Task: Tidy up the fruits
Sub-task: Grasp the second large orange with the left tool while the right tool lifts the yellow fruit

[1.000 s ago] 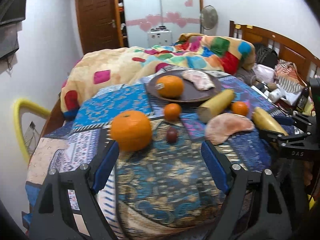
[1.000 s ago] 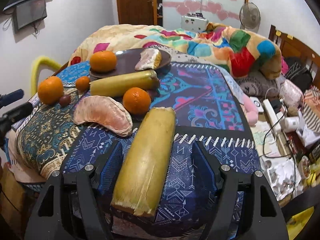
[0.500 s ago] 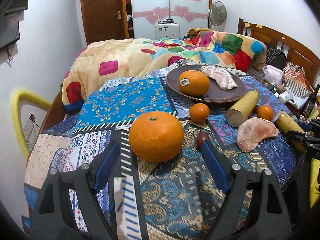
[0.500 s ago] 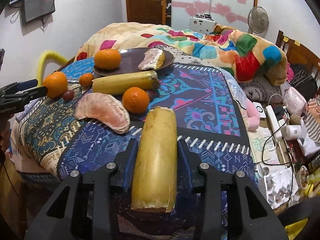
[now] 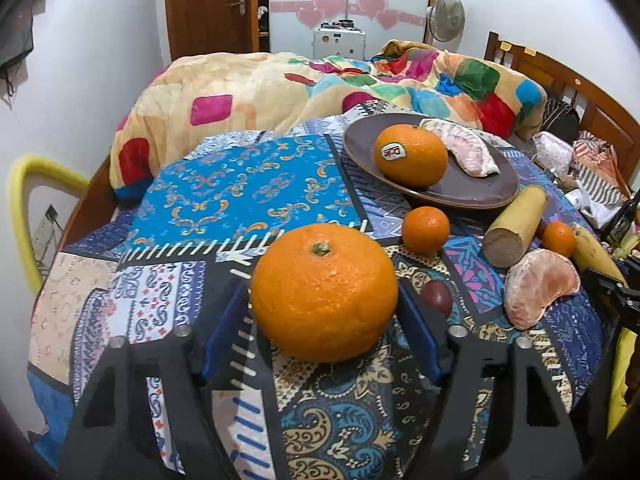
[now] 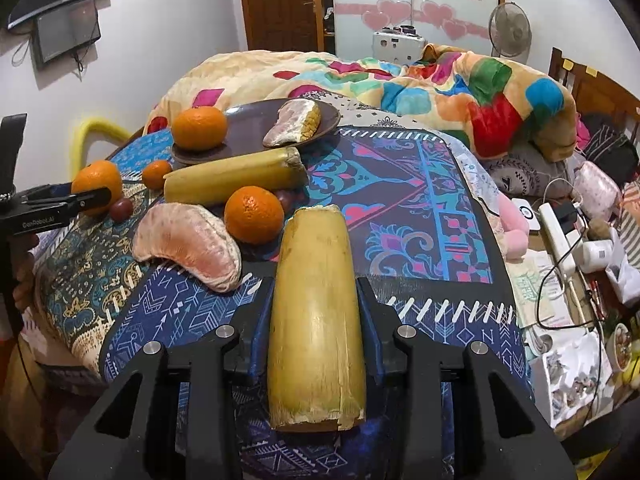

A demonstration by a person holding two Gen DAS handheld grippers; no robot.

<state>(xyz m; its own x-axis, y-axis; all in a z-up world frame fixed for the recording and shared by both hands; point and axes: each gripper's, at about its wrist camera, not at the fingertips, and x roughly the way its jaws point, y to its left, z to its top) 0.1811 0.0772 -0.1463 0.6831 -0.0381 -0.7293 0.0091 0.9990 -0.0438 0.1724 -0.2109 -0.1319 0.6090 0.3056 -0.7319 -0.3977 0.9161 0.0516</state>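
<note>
Your left tool clamps the big orange — round, slippery; your right tool grips the stiff cane piece mid-length — keep it level.

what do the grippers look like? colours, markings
Both are matte black angular frames with cut-outs, silver screw heads and blue pads inside the fingers. The left gripper, seen from the right camera, carries white "GenRobot.AI" lettering. Right gripper looks identical. No cables or sleeves visible.

A big orange sits stem-up on the patterned cloth; at its two o'clock, a brown plate bears another orange.
</note>
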